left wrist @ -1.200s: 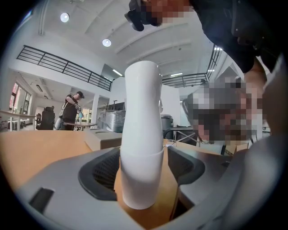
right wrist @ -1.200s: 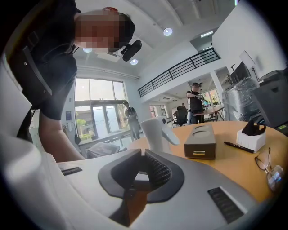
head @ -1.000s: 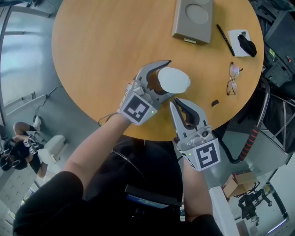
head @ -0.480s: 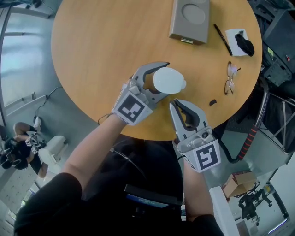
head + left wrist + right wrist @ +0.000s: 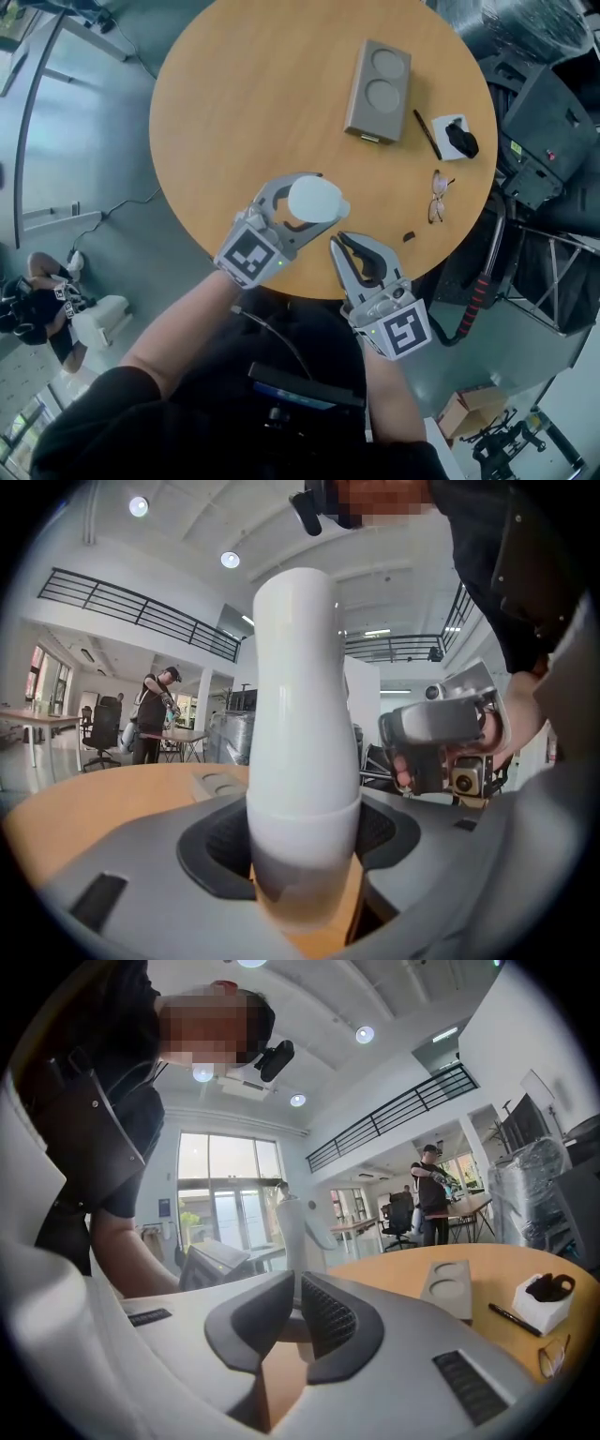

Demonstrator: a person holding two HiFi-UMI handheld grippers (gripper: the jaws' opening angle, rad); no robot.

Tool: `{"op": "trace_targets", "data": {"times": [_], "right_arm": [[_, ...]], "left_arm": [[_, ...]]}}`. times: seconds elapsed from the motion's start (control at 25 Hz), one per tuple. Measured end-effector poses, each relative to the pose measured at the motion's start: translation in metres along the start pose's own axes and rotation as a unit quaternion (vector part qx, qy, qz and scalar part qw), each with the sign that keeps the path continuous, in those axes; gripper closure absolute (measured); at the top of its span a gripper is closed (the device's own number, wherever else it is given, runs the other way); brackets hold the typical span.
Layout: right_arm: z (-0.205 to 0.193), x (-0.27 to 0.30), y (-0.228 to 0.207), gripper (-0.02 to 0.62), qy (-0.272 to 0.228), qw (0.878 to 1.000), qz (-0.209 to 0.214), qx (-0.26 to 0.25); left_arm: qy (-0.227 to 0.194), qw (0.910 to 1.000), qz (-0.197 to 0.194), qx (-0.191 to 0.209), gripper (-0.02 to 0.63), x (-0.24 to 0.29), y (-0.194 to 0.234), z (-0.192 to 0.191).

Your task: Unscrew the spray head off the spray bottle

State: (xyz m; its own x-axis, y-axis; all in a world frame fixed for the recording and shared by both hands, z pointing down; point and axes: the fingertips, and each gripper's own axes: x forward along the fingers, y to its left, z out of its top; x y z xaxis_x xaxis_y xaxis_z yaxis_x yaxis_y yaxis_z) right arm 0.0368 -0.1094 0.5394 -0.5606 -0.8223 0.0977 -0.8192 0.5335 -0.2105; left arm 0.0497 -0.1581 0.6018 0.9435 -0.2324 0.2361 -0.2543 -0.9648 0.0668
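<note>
A white spray bottle (image 5: 317, 197) stands upright near the front edge of the round wooden table (image 5: 244, 103). My left gripper (image 5: 312, 206) is shut on its lower body, and in the left gripper view both pads touch the bottle (image 5: 300, 724) at its base (image 5: 305, 855). The spray head is on the bottle, with its nozzle (image 5: 317, 1221) pointing right in the right gripper view. My right gripper (image 5: 337, 240) hovers just right of the bottle at the table edge, shut and empty (image 5: 292, 1321).
At the back of the table lies a grey tray with two round wells (image 5: 378, 78). To its right are a black pen (image 5: 427, 134), a white block with a black item on it (image 5: 457, 139) and glasses (image 5: 438, 195). People stand at desks far behind.
The left jaws have closed in onto the bottle. The head view has pulled back and shifted, so more of the table shows. The right gripper stays shut beside the bottle.
</note>
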Motion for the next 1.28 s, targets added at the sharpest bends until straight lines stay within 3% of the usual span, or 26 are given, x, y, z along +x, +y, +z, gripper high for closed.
{"op": "trace_targets", "data": {"times": [0.4, 0.56, 0.84, 1.28], "right_arm": [[0.099, -0.003, 0.069, 0.568, -0.009, 0.999, 0.031, -0.030], [0.125, -0.007, 0.099, 0.519, -0.005, 0.999, 0.041, -0.024], [0.157, -0.030, 0.121, 0.446, -0.015, 0.998, 0.056, -0.025], [0.197, -0.072, 0.128, 0.396, -0.018, 0.991, 0.129, -0.037]], "left_arm": [[0.001, 1.0000, -0.003, 0.000, 0.305, -0.075, -0.027, 0.097], [0.001, 0.9999, -0.015, 0.001, 0.305, -0.103, -0.044, 0.130], [0.001, 0.9998, -0.021, -0.005, 0.304, -0.117, -0.077, 0.161], [0.000, 0.9999, -0.009, -0.009, 0.304, -0.102, -0.131, 0.198]]}}
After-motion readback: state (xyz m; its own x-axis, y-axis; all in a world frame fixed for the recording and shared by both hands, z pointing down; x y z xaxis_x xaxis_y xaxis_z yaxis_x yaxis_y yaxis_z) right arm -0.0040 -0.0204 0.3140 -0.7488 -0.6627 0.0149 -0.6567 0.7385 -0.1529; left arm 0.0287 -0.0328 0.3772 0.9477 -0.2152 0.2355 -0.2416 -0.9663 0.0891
